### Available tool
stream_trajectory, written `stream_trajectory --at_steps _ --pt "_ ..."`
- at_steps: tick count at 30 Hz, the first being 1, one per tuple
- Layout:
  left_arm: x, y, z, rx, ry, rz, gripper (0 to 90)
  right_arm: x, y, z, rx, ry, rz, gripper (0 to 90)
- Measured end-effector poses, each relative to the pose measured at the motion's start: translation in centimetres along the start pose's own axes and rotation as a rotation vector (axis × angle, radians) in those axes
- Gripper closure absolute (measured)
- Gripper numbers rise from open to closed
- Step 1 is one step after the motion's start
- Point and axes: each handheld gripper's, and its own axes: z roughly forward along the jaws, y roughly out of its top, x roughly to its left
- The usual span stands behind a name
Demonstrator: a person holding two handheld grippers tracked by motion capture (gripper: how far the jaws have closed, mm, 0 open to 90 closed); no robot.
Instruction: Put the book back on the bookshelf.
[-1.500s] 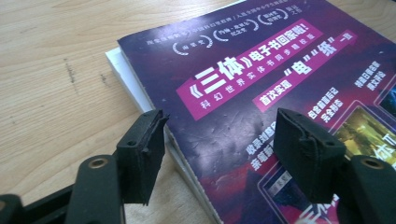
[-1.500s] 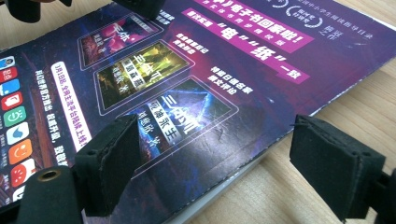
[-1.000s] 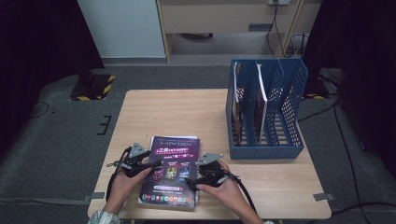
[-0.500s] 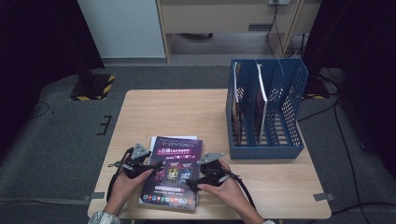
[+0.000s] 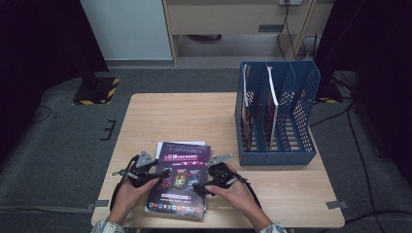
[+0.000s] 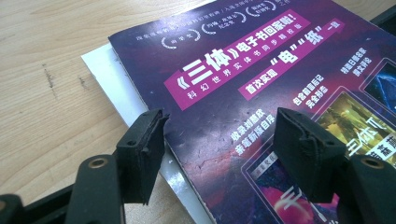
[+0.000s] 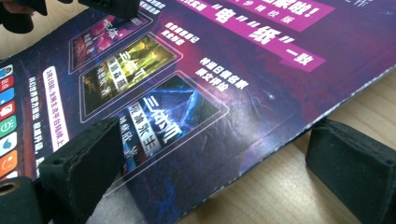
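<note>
A purple magazine (image 5: pixel 179 183) lies flat near the table's front edge on a white sheet (image 6: pixel 116 84). My left gripper (image 5: pixel 156 174) is at its left edge. In the left gripper view the gripper (image 6: pixel 219 149) stands open, one jaw over the white sheet and the other over the cover (image 6: pixel 243 79). My right gripper (image 5: pixel 203 183) is at the right edge. In the right gripper view the gripper (image 7: pixel 219 161) is open and its jaws have just been opening. The magazine's edge (image 7: pixel 280 126) lies between them, unpressed, with one jaw on the cover and one on bare wood.
A blue file rack (image 5: pixel 296 145) with three slots stands at the table's right, with thin magazines upright in its left slots. Light wood table (image 5: pixel 184 116) stretches behind the magazine. A person's hands hold both grippers from the front edge.
</note>
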Motion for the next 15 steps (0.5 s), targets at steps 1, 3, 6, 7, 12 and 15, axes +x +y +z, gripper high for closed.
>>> stream_trajectory --at_steps 1,3,6,7,12,15 --pt "-0.02 0.01 0.0 0.0 0.001 0.0 33.4 -0.08 0.05 0.05 -0.001 0.001 -0.001 4.5" --pt "0.05 -0.04 0.01 0.0 -0.003 -0.004 33.4 -0.28 0.15 0.13 -0.004 0.005 -0.001 4.7" --pt "0.17 -0.17 0.03 -0.006 -0.012 -0.014 33.3 -0.48 0.29 0.21 -0.01 0.009 0.006 6.4" --pt "0.17 -0.17 0.03 -0.007 -0.012 -0.015 33.3 -0.48 0.29 0.21 -0.01 0.009 0.006 6.4" --pt "0.22 -0.19 0.02 -0.006 -0.014 -0.016 33.3 -0.47 0.55 -0.17 -0.021 -0.01 0.02 14.4" --pt "0.25 -0.21 -0.01 -0.006 -0.014 -0.016 33.3 -0.55 0.84 -0.61 -0.039 0.007 0.025 14.9"
